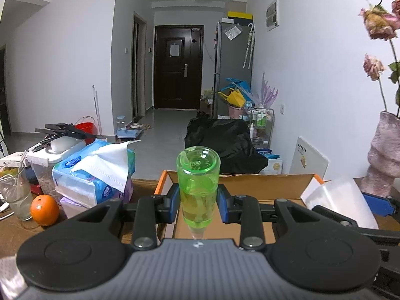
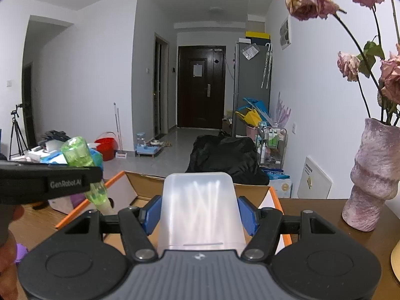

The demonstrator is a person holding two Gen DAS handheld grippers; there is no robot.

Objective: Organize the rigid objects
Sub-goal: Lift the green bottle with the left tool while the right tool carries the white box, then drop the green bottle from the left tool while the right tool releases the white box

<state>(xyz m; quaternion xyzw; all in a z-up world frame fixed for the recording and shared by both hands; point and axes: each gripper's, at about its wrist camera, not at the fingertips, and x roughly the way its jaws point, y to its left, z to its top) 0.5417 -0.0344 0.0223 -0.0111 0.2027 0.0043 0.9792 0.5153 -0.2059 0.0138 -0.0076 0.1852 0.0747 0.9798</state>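
Two things are in our hands at once. Our left gripper has its fingers closed tight on a green bottle, held mid-body with its base pointing away from us and its neck toward the camera. Our right gripper has its fingers set at a middling width, pressed on both flanks of a frosted plastic container. Both loads hang above an open cardboard box with orange-edged flaps, which sits on the brown surface; we judge this box to be where they belong.

To do the step well, we should bring each piece fully over the opening before lowering, keeping clear of the raised flaps. The two grippers sit close together, so we would set one item down first and leave room for the other. The bottle is slim and smooth, so we would lower it until it rests on the bottom, then release, so it does not roll. The container is light and wide; we would place it flat and open the fingers only once it is supported.

Much stays hidden. The box floor is blocked by our grippers and loads, so we cannot tell what already lies inside or how much space is free. The bottle's cap end is hard to make out. We cannot tell whether the container holds anything.
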